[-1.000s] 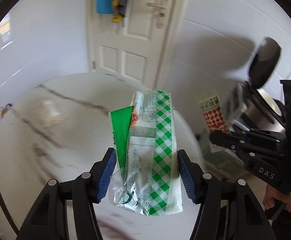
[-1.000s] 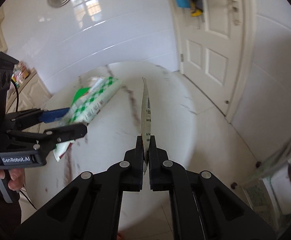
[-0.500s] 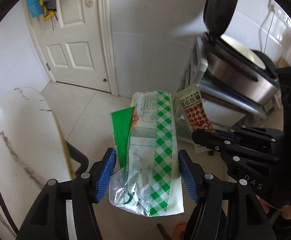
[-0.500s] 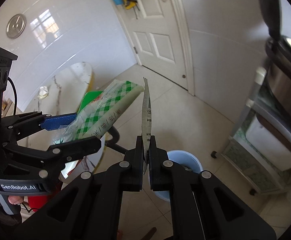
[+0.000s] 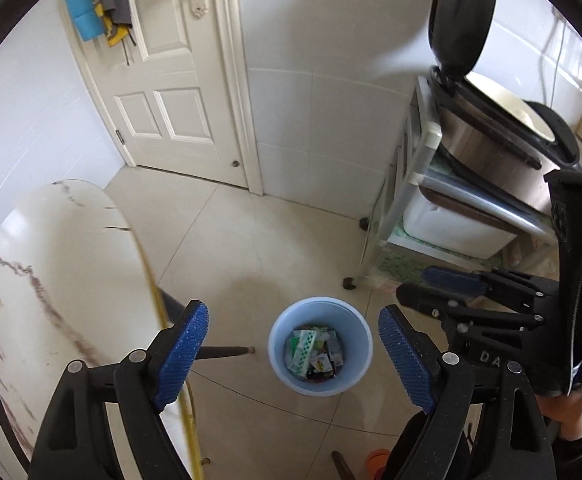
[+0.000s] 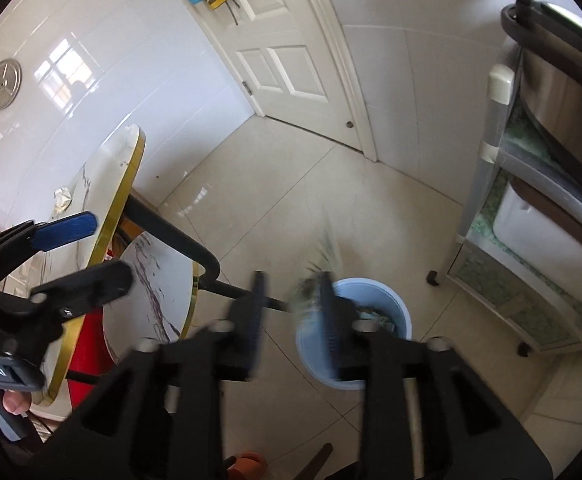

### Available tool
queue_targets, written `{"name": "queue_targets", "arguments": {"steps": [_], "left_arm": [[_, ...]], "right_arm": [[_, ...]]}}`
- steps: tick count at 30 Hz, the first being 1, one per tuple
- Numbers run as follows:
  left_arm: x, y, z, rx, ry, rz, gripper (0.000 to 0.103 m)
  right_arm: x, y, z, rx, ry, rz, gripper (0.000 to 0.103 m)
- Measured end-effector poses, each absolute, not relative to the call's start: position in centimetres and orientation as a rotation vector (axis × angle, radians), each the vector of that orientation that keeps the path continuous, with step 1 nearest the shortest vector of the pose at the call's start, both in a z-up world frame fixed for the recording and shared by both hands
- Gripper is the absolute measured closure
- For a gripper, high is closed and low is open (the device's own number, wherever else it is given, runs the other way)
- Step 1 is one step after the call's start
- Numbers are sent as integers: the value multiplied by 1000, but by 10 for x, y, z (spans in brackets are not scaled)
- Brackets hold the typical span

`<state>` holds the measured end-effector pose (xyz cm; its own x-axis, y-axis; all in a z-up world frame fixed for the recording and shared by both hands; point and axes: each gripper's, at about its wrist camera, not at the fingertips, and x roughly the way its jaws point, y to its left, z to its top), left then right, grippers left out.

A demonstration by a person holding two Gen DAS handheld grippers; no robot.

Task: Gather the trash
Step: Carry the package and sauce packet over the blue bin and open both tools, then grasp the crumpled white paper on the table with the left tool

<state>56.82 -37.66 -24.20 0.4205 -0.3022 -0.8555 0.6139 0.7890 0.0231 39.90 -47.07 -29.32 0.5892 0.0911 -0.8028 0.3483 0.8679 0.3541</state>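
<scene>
Directly above the blue bin (image 5: 320, 346) hung the left gripper (image 5: 293, 350), jaws widening and empty, its green-checked wrapper (image 5: 302, 350) lying inside the bin. Just beside the bin, the right gripper (image 6: 291, 312) was also opening, a blurred wrapper (image 6: 323, 258) dropping at its far finger toward the bin's rim.

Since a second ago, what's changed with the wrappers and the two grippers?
Both views swung from the marble table to the floor above the blue bin. The left gripper, jaws opening, has let go of the green-checked wrapper, now in the bin. The right gripper is opening; its wrapper is a blur above the bin. Crumpled paper remains on the table.
</scene>
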Motion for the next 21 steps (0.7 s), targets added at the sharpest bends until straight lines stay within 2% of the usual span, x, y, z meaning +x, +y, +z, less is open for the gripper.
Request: {"name": "queue_targets", "arguments": {"steps": [5, 9, 15, 21], "left_arm": [[549, -333, -218, 327, 948, -555, 18], [540, -295, -198, 312, 916, -608, 11], [549, -209, -173, 277, 857, -463, 9], [598, -125, -171, 229, 836, -236, 6]], "right_arm": [[396, -457, -275, 475, 912, -152, 58], [394, -440, -255, 431, 882, -156, 46], [399, -416, -235, 370, 849, -180, 34], [417, -408, -244, 351, 874, -190, 34]]}}
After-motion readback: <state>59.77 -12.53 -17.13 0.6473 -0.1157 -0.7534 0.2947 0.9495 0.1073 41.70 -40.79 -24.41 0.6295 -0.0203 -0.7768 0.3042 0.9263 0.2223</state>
